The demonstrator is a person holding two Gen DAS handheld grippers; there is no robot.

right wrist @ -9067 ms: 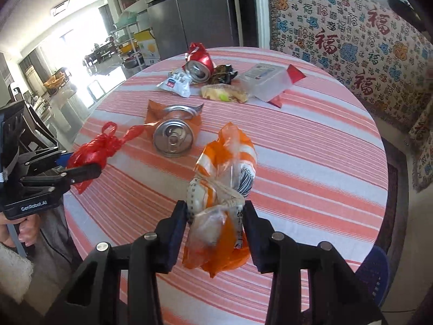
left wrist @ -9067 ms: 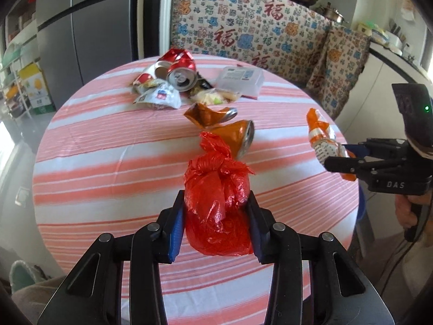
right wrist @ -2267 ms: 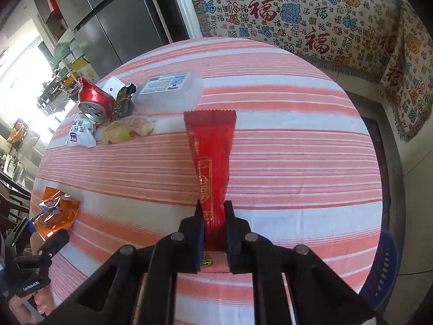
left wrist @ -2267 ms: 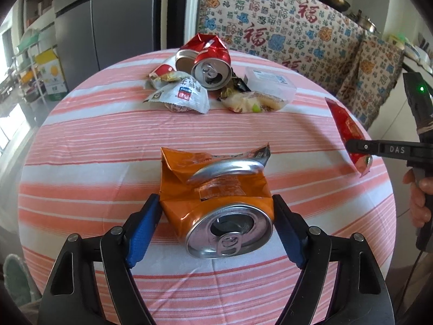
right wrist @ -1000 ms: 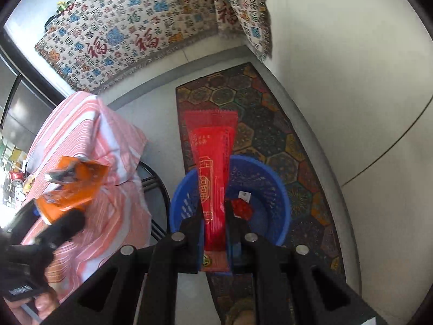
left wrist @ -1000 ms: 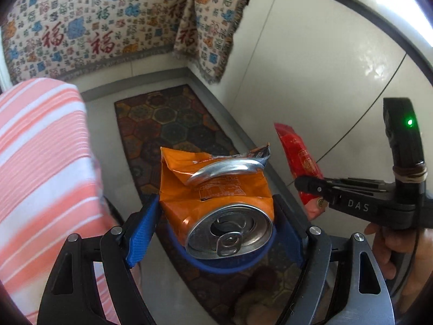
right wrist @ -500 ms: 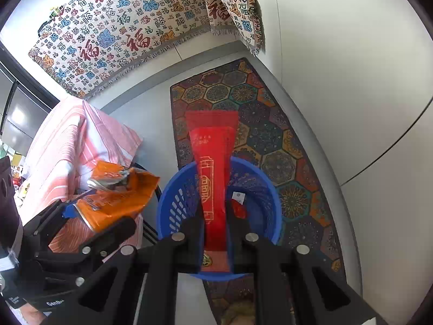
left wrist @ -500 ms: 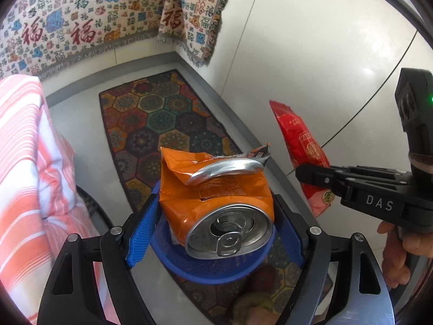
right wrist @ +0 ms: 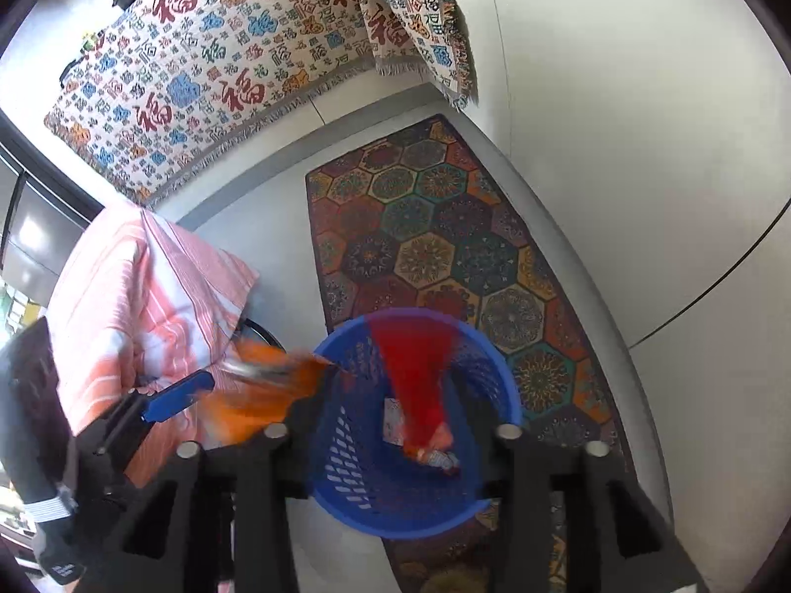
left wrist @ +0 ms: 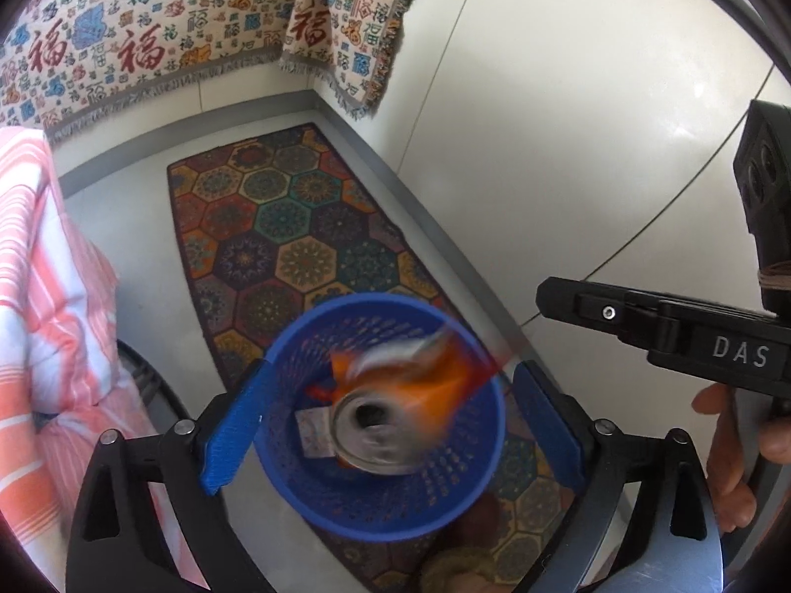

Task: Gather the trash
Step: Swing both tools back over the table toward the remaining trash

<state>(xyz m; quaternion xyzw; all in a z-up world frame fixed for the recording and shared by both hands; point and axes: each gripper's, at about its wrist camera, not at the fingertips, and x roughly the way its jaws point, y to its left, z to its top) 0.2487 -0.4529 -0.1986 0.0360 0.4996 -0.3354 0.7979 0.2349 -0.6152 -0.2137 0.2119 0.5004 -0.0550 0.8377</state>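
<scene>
Released can (left wrist: 390,410) below left hand-held gripper (left wrist: 390,425)

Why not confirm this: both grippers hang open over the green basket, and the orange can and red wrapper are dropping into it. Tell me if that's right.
One thing is wrong: the basket is blue, not green, as both wrist views show. The rest holds: the left gripper and right gripper are open above it, with the blurred orange can and red wrapper falling in.
</scene>
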